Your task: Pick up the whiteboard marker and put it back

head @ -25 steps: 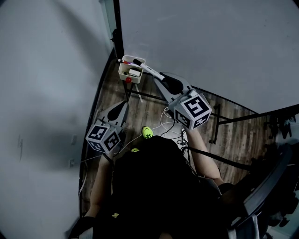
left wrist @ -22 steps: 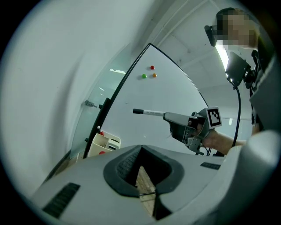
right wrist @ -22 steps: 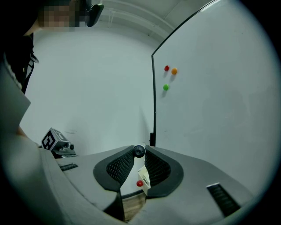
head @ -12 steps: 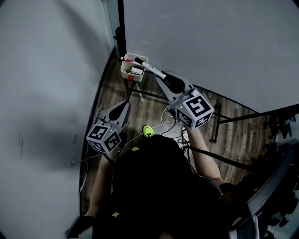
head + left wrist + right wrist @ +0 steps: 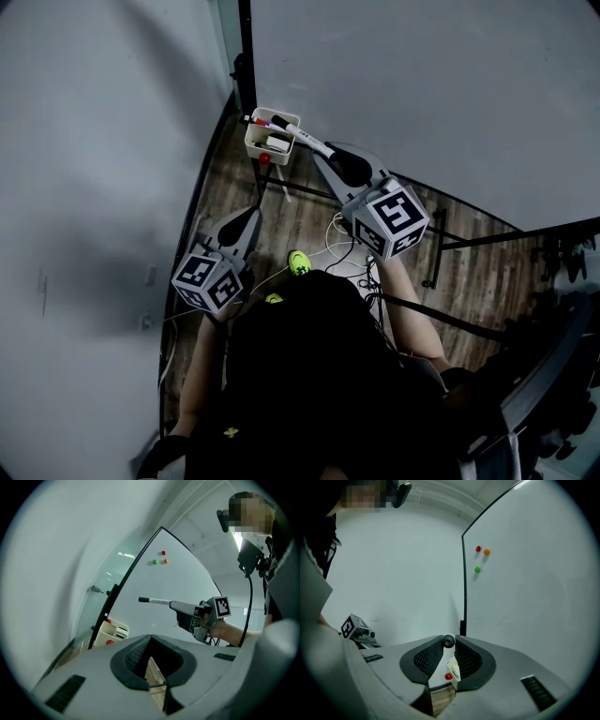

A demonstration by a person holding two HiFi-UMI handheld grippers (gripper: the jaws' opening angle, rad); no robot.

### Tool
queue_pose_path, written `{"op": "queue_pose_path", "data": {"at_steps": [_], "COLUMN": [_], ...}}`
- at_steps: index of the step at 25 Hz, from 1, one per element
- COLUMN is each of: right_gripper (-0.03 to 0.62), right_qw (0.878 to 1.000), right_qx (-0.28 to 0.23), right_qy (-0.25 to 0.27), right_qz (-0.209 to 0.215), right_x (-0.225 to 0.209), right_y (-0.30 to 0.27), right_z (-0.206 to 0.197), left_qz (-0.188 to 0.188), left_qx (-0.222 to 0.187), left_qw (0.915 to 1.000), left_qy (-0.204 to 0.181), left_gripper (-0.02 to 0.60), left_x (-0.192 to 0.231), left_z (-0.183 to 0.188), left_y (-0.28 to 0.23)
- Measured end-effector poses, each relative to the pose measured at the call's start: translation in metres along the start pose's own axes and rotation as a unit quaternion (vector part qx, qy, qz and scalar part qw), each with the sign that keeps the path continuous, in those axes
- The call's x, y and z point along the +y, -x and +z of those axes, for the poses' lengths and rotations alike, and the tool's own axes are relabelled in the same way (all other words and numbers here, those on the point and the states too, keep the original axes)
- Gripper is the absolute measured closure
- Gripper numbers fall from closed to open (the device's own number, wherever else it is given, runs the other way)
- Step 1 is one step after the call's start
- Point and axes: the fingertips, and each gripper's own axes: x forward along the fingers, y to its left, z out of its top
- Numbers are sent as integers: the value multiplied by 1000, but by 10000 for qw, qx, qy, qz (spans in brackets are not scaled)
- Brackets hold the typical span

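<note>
We hold the white-barrelled, black-capped whiteboard marker (image 5: 157, 601) in the right gripper (image 5: 323, 153). Its jaws are clamped on the barrel's rear, and the right gripper view shows the marker end-on between the dark ribbed pads (image 5: 425, 657). The marker lies about level, its capped end reaching out above the small cream plastic box (image 5: 253, 145) that hangs at the lower corner of the big whiteboard (image 5: 422, 94), beside the board's black frame edge (image 5: 246, 56). Marker and box are apart. The box has a round red magnet (image 5: 264, 159) on its front and holds other small things that we cannot tell apart.

The left gripper (image 5: 253, 215) sits lower and nearer to us, well apart from the box. Its jaws are closed tip to tip with nothing between them.

Red, green and orange round magnets (image 5: 163, 552) dot the board higher up. Below lie the wood-plank floor (image 5: 300, 220), loose white cables (image 5: 337, 248) and a bright green shoe (image 5: 297, 264).
</note>
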Motion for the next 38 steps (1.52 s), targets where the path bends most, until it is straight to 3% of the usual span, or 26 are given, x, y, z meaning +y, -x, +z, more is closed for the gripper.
{"op": "queue_pose_path", "data": {"at_steps": [38], "right_gripper": [530], "right_qw": [9952], "right_qx": [647], "right_qy": [-578], "right_qz": [450], "right_x": [-65], "right_y": [-71], "right_z": [-71], "left_qz": [691], "left_qx": [106], "left_qw": [9967], "left_qy": [411], "left_gripper": [549], "left_x": [37], "left_z": [2], "left_y": [-35]}}
